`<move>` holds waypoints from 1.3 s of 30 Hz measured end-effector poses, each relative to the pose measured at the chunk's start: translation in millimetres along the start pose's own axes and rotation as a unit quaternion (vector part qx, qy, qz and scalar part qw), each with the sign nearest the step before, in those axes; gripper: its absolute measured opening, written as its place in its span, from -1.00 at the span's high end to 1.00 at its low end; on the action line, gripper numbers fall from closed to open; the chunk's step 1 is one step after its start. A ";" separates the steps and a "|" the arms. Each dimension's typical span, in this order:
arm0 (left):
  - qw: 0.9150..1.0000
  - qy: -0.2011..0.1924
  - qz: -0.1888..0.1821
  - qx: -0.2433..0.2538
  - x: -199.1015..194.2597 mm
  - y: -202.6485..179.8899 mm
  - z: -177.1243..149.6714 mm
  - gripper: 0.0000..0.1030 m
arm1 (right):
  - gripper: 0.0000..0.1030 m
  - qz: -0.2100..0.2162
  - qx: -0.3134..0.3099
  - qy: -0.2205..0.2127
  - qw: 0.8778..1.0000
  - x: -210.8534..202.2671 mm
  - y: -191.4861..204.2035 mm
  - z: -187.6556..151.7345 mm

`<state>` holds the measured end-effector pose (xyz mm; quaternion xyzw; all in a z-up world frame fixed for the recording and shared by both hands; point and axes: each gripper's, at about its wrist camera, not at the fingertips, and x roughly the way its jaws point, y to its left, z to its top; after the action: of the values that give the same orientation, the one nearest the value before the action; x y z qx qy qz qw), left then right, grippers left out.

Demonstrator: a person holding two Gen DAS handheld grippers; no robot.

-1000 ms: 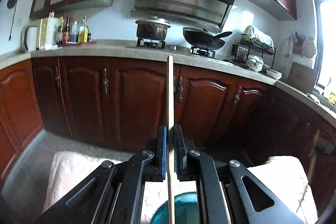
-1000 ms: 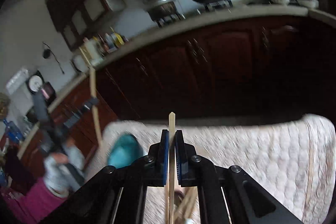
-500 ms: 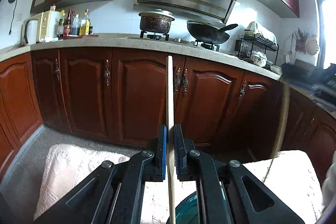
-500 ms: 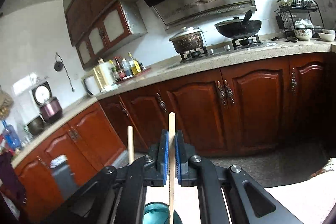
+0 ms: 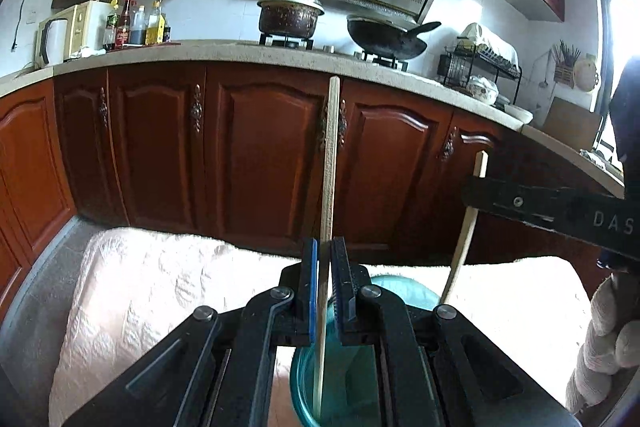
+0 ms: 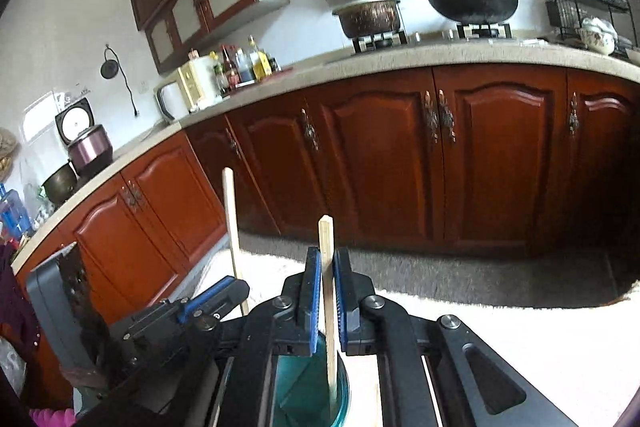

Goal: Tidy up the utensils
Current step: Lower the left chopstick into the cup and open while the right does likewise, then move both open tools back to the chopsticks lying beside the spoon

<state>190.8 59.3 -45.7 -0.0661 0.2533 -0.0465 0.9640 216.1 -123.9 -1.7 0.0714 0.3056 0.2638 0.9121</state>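
My left gripper (image 5: 324, 247) is shut on a long wooden chopstick (image 5: 330, 155) held nearly upright, whose lower end dips into a teal glass cup (image 5: 392, 291) on the cloth-covered table (image 5: 160, 287). My right gripper (image 6: 327, 255) is shut on a second chopstick (image 6: 326, 235), and its lower end also reaches into the teal cup (image 6: 296, 387). The two grippers hang side by side over the cup. In the left wrist view the right gripper (image 5: 472, 193) comes in from the right with its chopstick (image 5: 464, 239). In the right wrist view the left gripper (image 6: 234, 289) shows at the left with its chopstick (image 6: 231, 219).
A gloved hand (image 5: 608, 327) holds the right gripper at the right edge. Dark red cabinets (image 5: 260, 155) under a stone counter (image 5: 200, 53) stand behind the table. On the counter are a pot (image 5: 288, 17), a wok (image 5: 384, 37) and a dish rack (image 5: 480, 67).
Both grippers have sunk toward the table. The right gripper swung left across the table to sit beside the left one, and both chopsticks' lower ends now reach into the teal cup.
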 end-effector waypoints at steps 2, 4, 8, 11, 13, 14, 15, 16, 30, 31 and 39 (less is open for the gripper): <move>1.000 0.009 0.001 0.001 -1.0 -1.6 -5.5 0.87 | 0.83 0.003 0.006 0.001 1.000 0.4 -2.8 -5.3; 1.000 0.018 0.005 0.002 -1.1 -3.5 -9.7 0.87 | 0.77 0.010 0.015 0.006 1.000 0.6 -6.6 -6.9; 1.000 0.029 0.003 0.004 -5.0 -6.5 -15.8 0.87 | 0.64 0.013 0.033 0.024 0.999 1.3 -12.9 -10.1; 1.000 0.029 -0.001 0.008 -11.4 -8.6 -16.6 0.84 | 0.57 0.010 0.037 0.023 0.999 -5.9 -14.6 -14.9; 0.999 0.033 -0.006 0.006 -14.8 -9.0 -16.2 0.71 | 0.52 0.006 0.039 0.024 0.999 -10.2 -15.8 -17.8; 0.999 0.035 -0.007 0.005 -17.1 -9.3 -16.2 0.54 | 0.50 0.004 0.041 0.028 0.999 -12.3 -16.7 -20.0; 0.999 0.035 -0.006 0.005 -19.8 -9.5 -16.6 0.37 | 0.49 0.002 0.042 0.032 0.999 -14.3 -17.2 -21.9; 0.999 0.033 -0.005 0.005 -23.0 -9.8 -16.9 0.29 | 0.48 0.000 0.045 0.033 0.998 -17.3 -18.4 -24.2; 0.997 0.076 0.005 0.014 -68.8 -36.7 -35.4 -0.25 | 0.14 -0.040 0.054 0.045 0.997 -83.3 -32.8 -70.5; 0.996 0.084 0.007 0.014 -70.9 -40.6 -38.0 -0.26 | 0.14 -0.045 0.054 0.048 0.996 -88.5 -33.9 -75.6; 0.992 0.121 0.004 0.029 -82.0 -63.6 -59.1 -0.34 | 0.12 -0.078 0.064 0.082 0.991 -109.8 -57.6 -113.1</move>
<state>86.9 0.5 -47.5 -0.0310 0.3665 -0.0578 0.9281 100.0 -234.0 -52.3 0.0837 0.4007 0.1763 0.8952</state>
